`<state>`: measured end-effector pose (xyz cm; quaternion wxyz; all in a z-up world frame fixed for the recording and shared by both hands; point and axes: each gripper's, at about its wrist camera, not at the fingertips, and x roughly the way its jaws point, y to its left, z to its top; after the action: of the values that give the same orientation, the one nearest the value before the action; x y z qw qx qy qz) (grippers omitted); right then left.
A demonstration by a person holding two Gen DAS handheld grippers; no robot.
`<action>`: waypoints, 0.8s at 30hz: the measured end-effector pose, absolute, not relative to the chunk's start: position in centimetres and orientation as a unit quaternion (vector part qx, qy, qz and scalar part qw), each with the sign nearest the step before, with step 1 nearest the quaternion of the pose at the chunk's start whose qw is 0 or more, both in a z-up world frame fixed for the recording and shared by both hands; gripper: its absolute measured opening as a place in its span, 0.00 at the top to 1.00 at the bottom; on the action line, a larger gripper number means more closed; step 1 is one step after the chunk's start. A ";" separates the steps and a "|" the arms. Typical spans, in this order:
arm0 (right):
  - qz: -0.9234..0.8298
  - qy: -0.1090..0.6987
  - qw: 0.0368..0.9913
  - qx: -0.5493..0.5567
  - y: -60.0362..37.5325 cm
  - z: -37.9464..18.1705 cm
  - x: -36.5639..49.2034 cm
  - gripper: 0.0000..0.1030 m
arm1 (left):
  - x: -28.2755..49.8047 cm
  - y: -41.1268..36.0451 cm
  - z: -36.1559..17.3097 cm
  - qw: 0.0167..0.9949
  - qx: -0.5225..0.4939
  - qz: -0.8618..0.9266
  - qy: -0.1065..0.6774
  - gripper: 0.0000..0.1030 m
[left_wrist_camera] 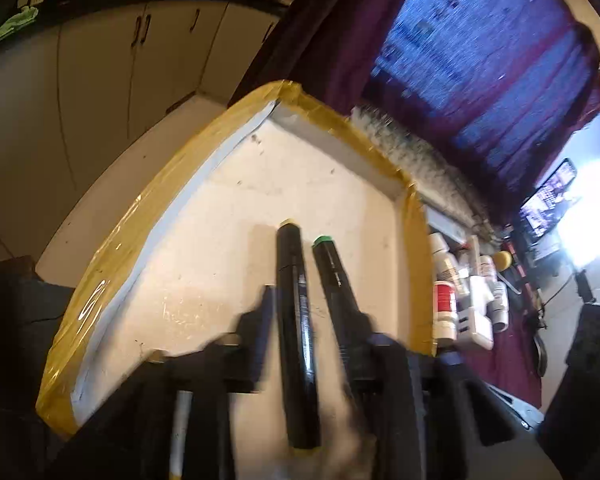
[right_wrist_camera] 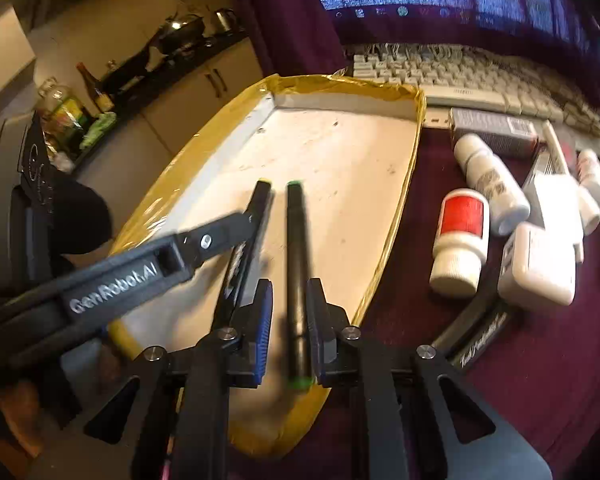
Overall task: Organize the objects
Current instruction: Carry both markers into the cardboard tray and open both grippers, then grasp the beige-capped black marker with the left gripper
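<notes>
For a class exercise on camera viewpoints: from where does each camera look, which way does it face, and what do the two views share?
Left wrist: sits on the left gripper, looking forward and down into the taped tray; its own two fingers flank the yellow-capped marker.
Right wrist: sits on the right gripper, looking down across the tray toward the keyboard; its fingers bracket the green-capped marker, and the left gripper reaches in from the left.
Shared: tray, both markers, red-labelled bottle.

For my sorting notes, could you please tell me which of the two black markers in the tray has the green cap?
The green-capped marker, lying between the right hand-held gripper's fingers; the yellow-capped marker lies beside it, toward the left hand-held gripper.
</notes>
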<state>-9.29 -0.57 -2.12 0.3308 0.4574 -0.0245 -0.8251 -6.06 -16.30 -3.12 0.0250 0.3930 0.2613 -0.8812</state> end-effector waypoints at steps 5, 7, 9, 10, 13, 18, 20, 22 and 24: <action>-0.824 -0.072 0.368 0.425 4.5 -0.2 -6.7 0.50 | -2.9 -14.7 -0.7 0.015 0.337 -0.908 0.250 0.36; -0.838 -0.088 0.362 0.399 7.5 0.9 -5.5 0.42 | -2.2 -13.6 -0.1 0.007 0.329 -0.912 0.243 0.35; -0.844 -0.100 0.359 0.384 9.7 1.5 -5.1 0.41 | -1.5 -11.7 0.8 -0.001 0.318 -0.922 0.222 0.34; -0.847 -0.106 0.354 0.381 10.8 1.7 -5.1 0.41 | -1.5 -11.1 1.1 -0.004 0.317 -0.924 0.213 0.34; -0.864 -0.119 0.324 0.366 13.9 2.0 -5.3 0.41 | -1.7 -8.4 1.7 -0.035 0.331 -0.921 0.200 0.34; -0.870 -0.138 0.286 0.378 16.5 0.9 -6.5 0.42 | -2.2 -4.0 0.9 -0.078 0.371 -0.913 0.152 0.34; -0.870 -0.145 0.274 0.383 17.3 0.5 -6.9 0.42 | -2.6 -2.5 -0.1 -0.097 0.389 -0.907 0.131 0.34; -0.871 -0.146 0.266 0.386 17.6 0.0 -7.1 0.42 | -2.4 -1.9 -0.7 -0.102 0.398 -0.904 0.117 0.34; -0.872 -0.144 0.263 0.387 17.5 -0.2 -7.2 0.42 | -2.7 -1.5 -1.4 -0.107 0.407 -0.900 0.115 0.34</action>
<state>-7.17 17.51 -0.23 0.2626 0.3866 -0.1443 -0.8722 -2.67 -1.46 -1.41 -0.1068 0.4068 0.1152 -0.8999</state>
